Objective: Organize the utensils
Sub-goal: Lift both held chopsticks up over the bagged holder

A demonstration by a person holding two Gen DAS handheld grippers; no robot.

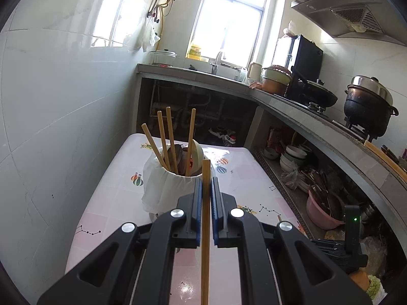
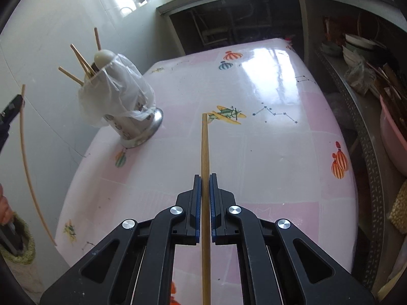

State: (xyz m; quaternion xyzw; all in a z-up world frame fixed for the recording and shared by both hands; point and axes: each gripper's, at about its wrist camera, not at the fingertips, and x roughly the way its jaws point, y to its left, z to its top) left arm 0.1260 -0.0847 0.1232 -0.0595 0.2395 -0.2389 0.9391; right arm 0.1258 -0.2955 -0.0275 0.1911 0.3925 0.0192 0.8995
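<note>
Left gripper (image 1: 206, 181) and right gripper (image 2: 205, 178) — each clamped on one chopstick (image 1: 205, 228) (image 2: 205, 152) — no legible writing.

Utensil holder (image 2: 122, 106) sits on bench (image 2: 267, 165), left side nr wall. Chopsticks (image 1: 168, 139) & spoon (image 1: 197, 156) stand in it. Shelf w/ bowls (image 1: 292, 155) right of bench.

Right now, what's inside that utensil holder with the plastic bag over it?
The utensil holder has four wooden chopsticks standing in it, a white spoon, and something dark brown. Its lower contents are hidden by the bag. Each gripper grips another chopstick outside it.
</note>
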